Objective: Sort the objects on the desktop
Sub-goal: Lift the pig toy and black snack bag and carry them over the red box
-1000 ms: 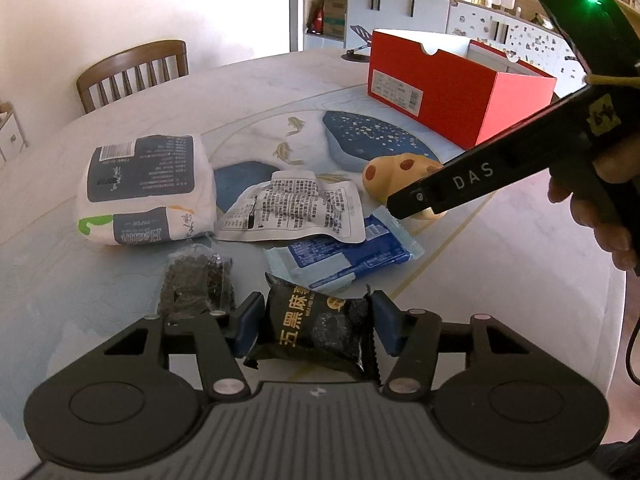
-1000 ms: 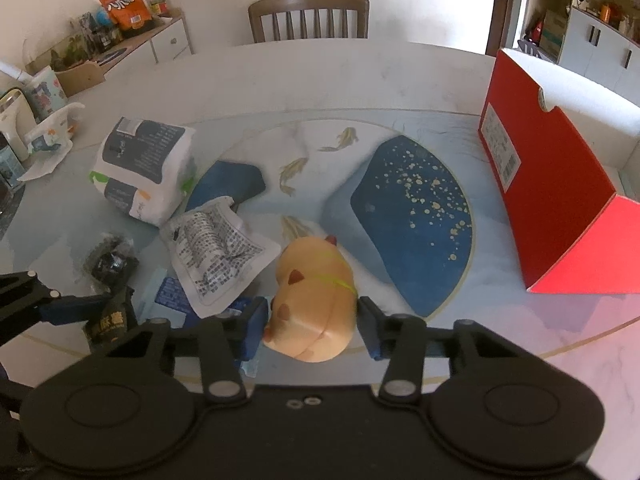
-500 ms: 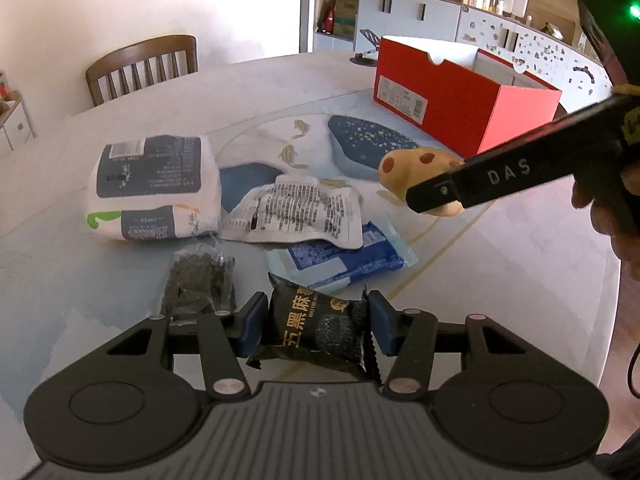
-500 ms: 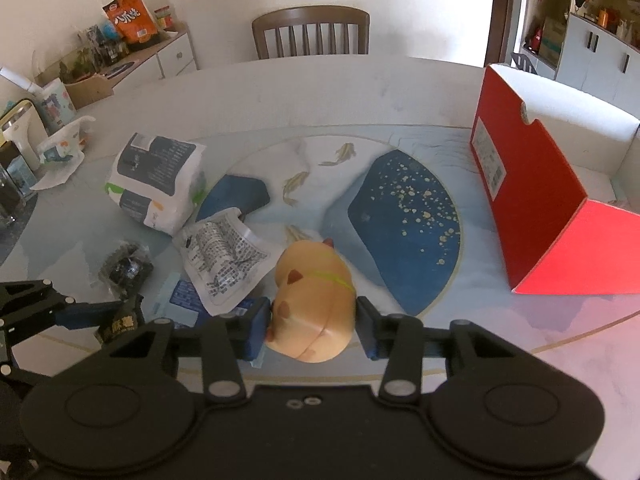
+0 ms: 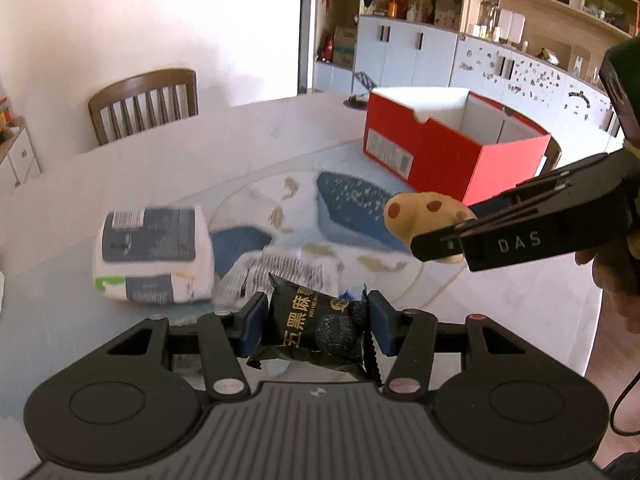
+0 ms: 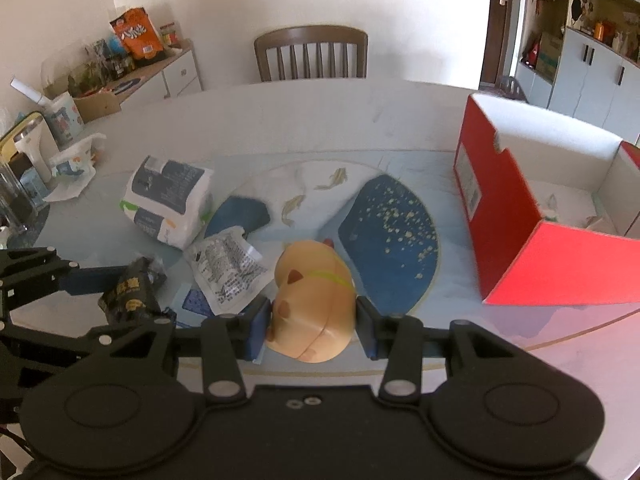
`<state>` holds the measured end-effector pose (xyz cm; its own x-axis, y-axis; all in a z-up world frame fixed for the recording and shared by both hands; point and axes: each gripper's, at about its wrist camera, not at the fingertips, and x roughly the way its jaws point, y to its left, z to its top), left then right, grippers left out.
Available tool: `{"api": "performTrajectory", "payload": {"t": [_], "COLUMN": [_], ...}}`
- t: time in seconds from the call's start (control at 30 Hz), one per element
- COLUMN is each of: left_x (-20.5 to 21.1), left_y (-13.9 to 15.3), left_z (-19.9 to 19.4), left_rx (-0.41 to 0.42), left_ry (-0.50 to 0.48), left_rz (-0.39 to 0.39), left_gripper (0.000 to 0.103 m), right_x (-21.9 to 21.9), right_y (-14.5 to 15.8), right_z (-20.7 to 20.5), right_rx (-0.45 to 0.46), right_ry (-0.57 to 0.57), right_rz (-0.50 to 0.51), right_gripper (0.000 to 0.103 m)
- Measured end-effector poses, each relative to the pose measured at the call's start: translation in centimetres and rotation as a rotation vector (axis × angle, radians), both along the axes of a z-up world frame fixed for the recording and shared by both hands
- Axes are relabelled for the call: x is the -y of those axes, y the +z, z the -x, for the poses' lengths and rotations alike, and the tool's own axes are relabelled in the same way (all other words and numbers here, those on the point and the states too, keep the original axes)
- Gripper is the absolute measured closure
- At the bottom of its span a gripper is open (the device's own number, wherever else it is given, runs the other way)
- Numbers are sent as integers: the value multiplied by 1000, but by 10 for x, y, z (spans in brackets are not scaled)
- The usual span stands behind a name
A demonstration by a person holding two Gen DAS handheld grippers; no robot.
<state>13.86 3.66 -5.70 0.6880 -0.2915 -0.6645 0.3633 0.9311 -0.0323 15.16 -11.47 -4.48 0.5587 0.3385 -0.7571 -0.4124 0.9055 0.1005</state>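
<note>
Left wrist view:
- L gripper (image 5: 316, 326): clamped on black snack packet (image 5: 316, 328), blue pads pressing both short ends; packet's long axis runs across, pad to pad.
- packet pos: held clear of bench (image 5: 280, 148), above the loose pile near the front edge.
- R gripper (image 5: 440, 240): comes in from the right, clamped on tan toy (image 5: 420, 216); toy's spotted end sticks out past the tips.
- red box (image 5: 452, 160): open top, toward far right of bench, beyond and to the right of both loads; its long axis runs away to the right.
- key relation: box lies ahead-right of L gripper, w/ R gripper between it and the box. R is nearer the box, by my read.
- rest on bench: white tissue pack (image 5: 152, 252) on the left, silver printed pouch (image 5: 280, 272) just behind the packet; blurred.

Right wrist view:
- R gripper (image 6: 314, 326): clamped on tan toy (image 6: 312, 304), pads on its two flanks; toy's long axis points away from cam, toward bench centre.
- toy pos: off the bench, over the blue-and-gold patch of the inlay.
- red box (image 6: 504, 216): to the right and a bit ahead; near wall stands between toy and the open inside, so the toy prob needs to clear that rim.
- box inside: white, something pale at the bottom, can't tell what.
- L gripper (image 6: 132, 292): low left, clamped on black snack packet (image 6: 132, 290), well apart from the box.
- left behind: tissue pack (image 6: 168, 200), silver pouch (image 6: 226, 268), blue packet (image 6: 196, 302) partly under it.
- judgement: both loads likely bound for the box; R side has the short path, L would have to cross behind or wait.
</note>
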Motion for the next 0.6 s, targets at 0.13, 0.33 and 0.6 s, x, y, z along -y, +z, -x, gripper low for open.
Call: {"api": "performTrajectory", "payload": {"t": [0.13, 0.33, 0.6], "left_x": [7, 16, 26], "left_y": [14, 34, 65], "left_z": [0, 1, -1], "left_rx": [24, 50, 71], "left_ry": [-6, -3, 11], "left_rz": [8, 25, 62], "left_gripper": [50, 50, 50], "right_x": [9, 20, 39], "right_y": [12, 29, 56], "right_z": [4, 9, 17], "right_rx": [20, 46, 92], "right_ry": [-4, -6, 0], "right_rz": [-15, -30, -71], "right_gripper": [59, 59, 59]}}
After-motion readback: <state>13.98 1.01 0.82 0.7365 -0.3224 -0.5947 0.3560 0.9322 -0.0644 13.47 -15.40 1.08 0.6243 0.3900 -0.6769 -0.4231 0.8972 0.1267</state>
